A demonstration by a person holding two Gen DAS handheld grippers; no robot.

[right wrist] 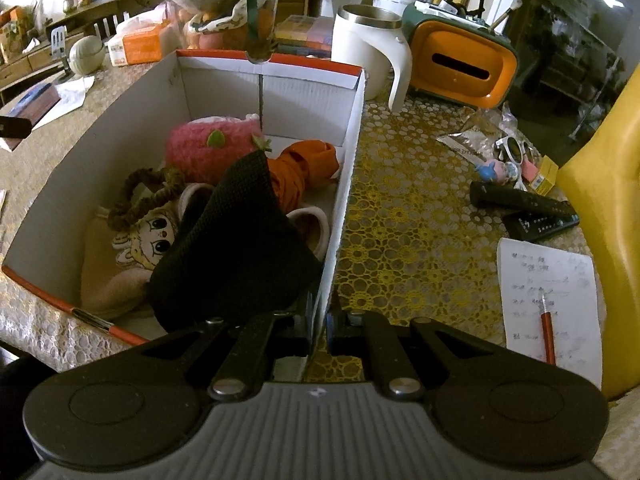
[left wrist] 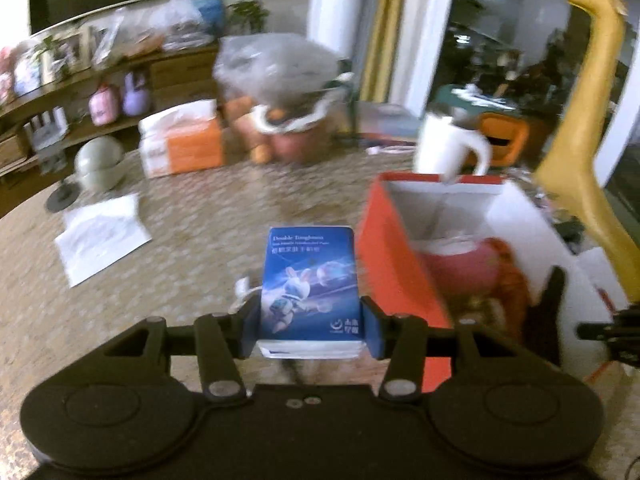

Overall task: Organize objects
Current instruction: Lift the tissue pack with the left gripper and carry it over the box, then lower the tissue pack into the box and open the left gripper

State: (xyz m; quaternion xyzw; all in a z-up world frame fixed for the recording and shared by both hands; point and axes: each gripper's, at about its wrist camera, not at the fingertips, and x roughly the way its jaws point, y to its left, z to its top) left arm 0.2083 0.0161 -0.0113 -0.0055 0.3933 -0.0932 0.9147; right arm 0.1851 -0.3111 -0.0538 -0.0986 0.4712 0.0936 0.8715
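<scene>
My left gripper (left wrist: 310,332) is shut on a blue pocket-tissue pack (left wrist: 310,280) with a cartoon rabbit on it, held above the lace-covered table, just left of the red-and-white cardboard box (left wrist: 400,276). My right gripper (right wrist: 318,332) is shut on the near end of the box's right wall (right wrist: 348,184). Inside the box lie a pink plush (right wrist: 212,148), an orange cloth (right wrist: 304,168), a black mesh cloth (right wrist: 240,248) and a cartoon-face item (right wrist: 148,236).
A white mug (right wrist: 368,48) and an orange-and-green holder (right wrist: 460,64) stand behind the box. Remotes (right wrist: 532,208), sunglasses and a notepad with a red pen (right wrist: 548,304) lie to its right. A yellow giraffe figure (left wrist: 592,120) rises at the right. A paper sheet (left wrist: 100,236) lies left.
</scene>
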